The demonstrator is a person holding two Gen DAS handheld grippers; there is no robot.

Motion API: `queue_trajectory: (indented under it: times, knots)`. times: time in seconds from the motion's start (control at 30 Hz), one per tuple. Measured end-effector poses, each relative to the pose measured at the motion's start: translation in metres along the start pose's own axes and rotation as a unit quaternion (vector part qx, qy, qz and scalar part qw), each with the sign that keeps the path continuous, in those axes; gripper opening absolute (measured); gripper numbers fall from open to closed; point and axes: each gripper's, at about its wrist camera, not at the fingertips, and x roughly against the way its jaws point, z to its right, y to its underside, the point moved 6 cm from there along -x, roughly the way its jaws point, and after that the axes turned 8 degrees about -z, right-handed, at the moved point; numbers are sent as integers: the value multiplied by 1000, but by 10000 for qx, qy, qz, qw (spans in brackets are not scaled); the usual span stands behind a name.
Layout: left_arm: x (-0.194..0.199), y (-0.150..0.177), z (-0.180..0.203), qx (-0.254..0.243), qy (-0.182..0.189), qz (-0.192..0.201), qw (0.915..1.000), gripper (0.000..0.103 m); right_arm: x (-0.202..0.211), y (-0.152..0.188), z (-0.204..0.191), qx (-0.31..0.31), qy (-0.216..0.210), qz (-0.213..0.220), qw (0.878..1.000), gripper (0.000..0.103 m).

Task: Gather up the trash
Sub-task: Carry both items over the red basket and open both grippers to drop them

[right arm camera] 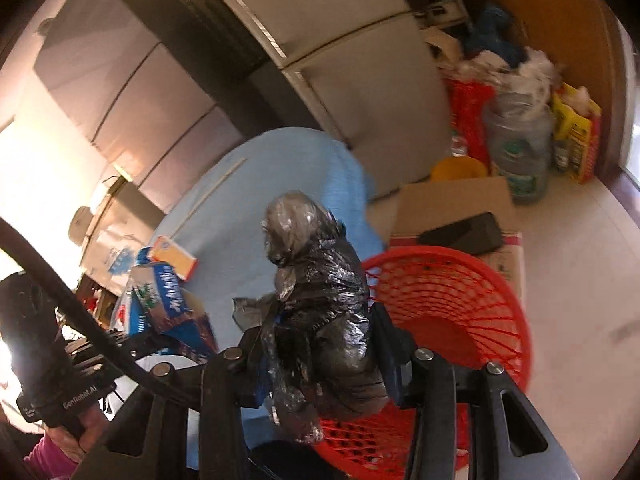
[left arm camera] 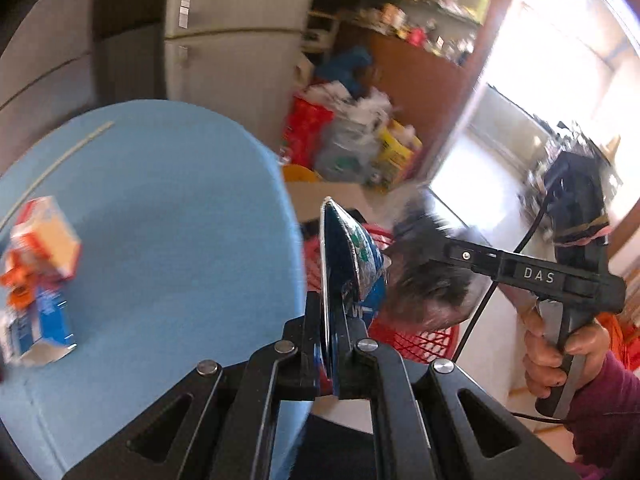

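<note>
My left gripper is shut on a flattened blue snack packet, held edge-on beyond the right edge of the blue table, above the red mesh basket. My right gripper is shut on a crumpled black plastic bag, held over the near rim of the red basket. That bag also shows in the left wrist view. An orange and blue carton lies on the table's left side; it also shows in the right wrist view.
A thin white stick lies on the table's far left. A cardboard box with a black phone stands behind the basket. A water jug, bags and a fridge stand further back.
</note>
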Motion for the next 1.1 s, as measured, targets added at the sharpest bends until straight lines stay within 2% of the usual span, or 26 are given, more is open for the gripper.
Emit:
queue_trajectory:
  times: [0.07, 0.13, 0.2, 0.27, 0.37, 0.47, 0.53, 0.63, 0.77, 0.9, 0.93, 1.03, 1.1]
  knots:
    - [-15, -4, 9, -93, 47, -146, 9998, 4, -1, -3, 8, -99, 32, -16, 9999, 55]
    - [-26, -7, 11, -131, 41, -296, 9995, 15, 0, -2, 16, -210, 56, -15, 9998, 62]
    - [-27, -6, 7, -120, -65, -275, 9995, 37, -1, -5, 24, -336, 72, 12, 9994, 62]
    - [-22, -4, -1, -69, -165, -174, 9997, 42, -4, -7, 26, -363, 115, 8, 9993, 62]
    - [-4, 2, -22, 79, -306, -27, 9995, 43, -9, -13, 17, -278, 138, 35, 9995, 62]
    - [21, 14, -50, 374, -572, 203, 9975, 52, -17, -22, 2, -171, 10, 45, 9998, 62]
    - [38, 27, -71, 628, -728, 355, 9947, 53, -25, -28, -13, -44, -50, 4, 10000, 62]
    - [65, 53, -108, 1021, -1189, 546, 9861, 57, -43, -34, -46, 244, -192, -123, 9994, 62]
    - [103, 94, -167, 1778, -1671, 754, 9668, 61, -70, -35, -98, 673, -391, -368, 9963, 62]
    - [139, 139, -228, 2572, -2102, 943, 9385, 64, -95, -35, -148, 1107, -513, -550, 9910, 62]
    - [148, 152, -246, 2798, -2239, 976, 9284, 65, -103, -35, -165, 1244, -553, -604, 9889, 62]
    - [169, 183, -280, 3299, -2379, 1038, 9076, 65, -118, -33, -197, 1540, -624, -700, 9836, 62]
    - [175, 193, -294, 3512, -2393, 1106, 8984, 66, -127, -32, -212, 1691, -626, -757, 9807, 62]
